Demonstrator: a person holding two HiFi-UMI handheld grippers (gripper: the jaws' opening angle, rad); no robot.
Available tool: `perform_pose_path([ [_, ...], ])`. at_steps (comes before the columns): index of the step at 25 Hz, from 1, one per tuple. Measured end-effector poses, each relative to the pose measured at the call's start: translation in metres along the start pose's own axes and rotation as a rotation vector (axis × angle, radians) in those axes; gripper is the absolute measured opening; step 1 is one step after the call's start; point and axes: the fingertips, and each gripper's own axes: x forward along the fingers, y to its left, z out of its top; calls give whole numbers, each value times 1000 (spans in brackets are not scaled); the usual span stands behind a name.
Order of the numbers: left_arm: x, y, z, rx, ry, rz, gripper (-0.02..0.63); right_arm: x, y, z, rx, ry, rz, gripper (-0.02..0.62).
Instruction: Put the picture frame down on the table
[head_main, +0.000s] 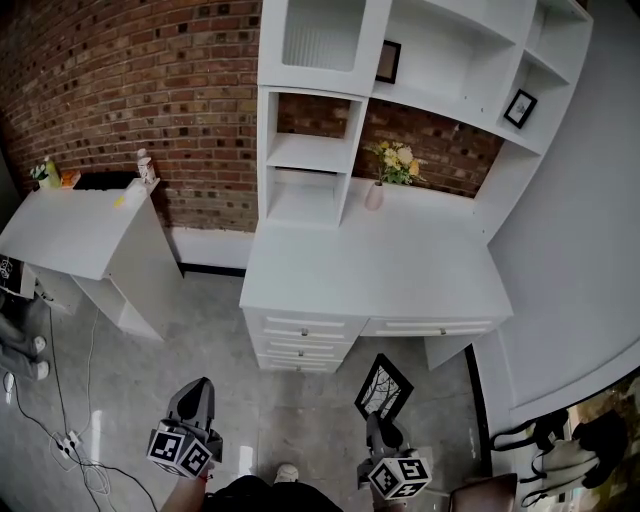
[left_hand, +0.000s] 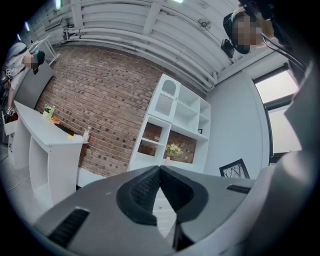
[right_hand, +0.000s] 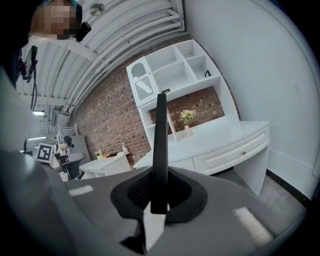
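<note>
A black picture frame (head_main: 383, 387) with a branch drawing is held upright in my right gripper (head_main: 376, 428), in front of the white desk (head_main: 380, 270). In the right gripper view the frame (right_hand: 160, 145) shows edge-on as a thin black bar, clamped between the shut jaws (right_hand: 159, 197). The same frame (left_hand: 234, 169) appears at the right in the left gripper view. My left gripper (head_main: 197, 405) hangs low at the left over the floor. Its jaws (left_hand: 160, 175) touch at the tips with nothing between them.
The desk carries a hutch of white shelves (head_main: 420, 60) with two small framed pictures (head_main: 519, 107) and a vase of yellow flowers (head_main: 385, 170). Drawers (head_main: 305, 340) face me. A white side table (head_main: 75, 225) stands left. Cables (head_main: 70, 440) lie on the grey floor.
</note>
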Motion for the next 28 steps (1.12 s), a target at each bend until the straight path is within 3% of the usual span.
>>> perform_pose_path([
  [12, 43, 20, -2, -5, 10, 5, -11, 46, -9, 6, 9, 2, 7, 29],
  [28, 176, 49, 14, -16, 27, -75, -11, 147, -28, 46, 33, -26, -34, 29],
])
